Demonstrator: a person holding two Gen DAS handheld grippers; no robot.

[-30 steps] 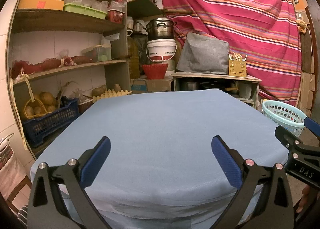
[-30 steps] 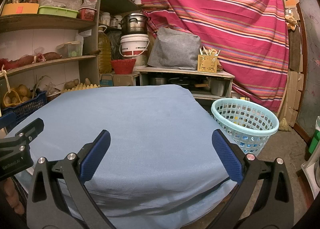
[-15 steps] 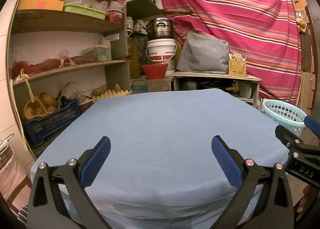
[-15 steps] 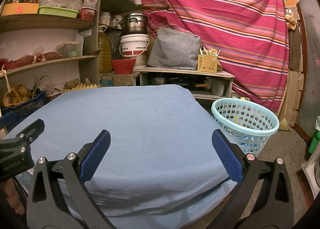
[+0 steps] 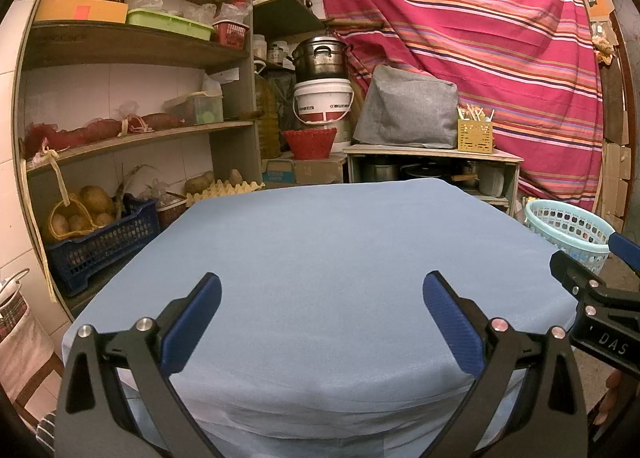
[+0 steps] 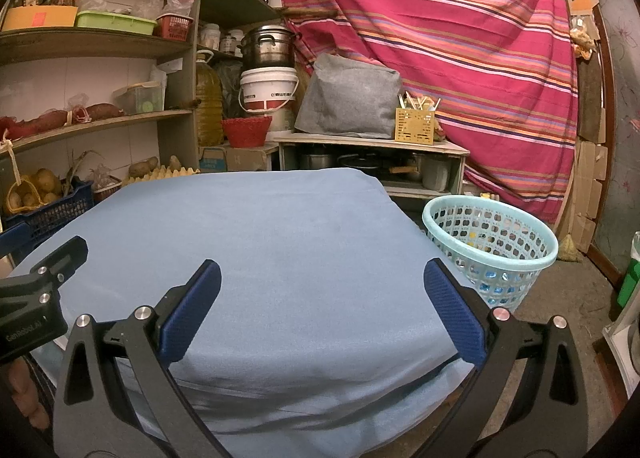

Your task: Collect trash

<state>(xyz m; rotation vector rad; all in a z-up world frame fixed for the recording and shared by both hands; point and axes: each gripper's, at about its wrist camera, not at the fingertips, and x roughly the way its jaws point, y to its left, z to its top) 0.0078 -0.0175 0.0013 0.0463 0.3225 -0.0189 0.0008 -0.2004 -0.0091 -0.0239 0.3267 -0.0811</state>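
Observation:
A table under a blue cloth [image 5: 320,242] [image 6: 256,234] fills both views, and I see no trash on it. My left gripper [image 5: 320,290] hangs open over the near edge, nothing between its blue pads. My right gripper [image 6: 320,278] is open too, over the near right part of the cloth. Each gripper shows at the edge of the other's view. A light teal mesh basket [image 6: 490,246] [image 5: 568,230] stands on the floor right of the table, with small colourful items showing through its holes.
Shelves [image 5: 128,138] with potatoes, crates and boxes line the left wall. Behind the table stand a low cabinet [image 6: 372,162], a grey cover, a white bucket and a pot. A striped red curtain [image 6: 460,38] hangs at the back. A green object [image 6: 630,278] is at far right.

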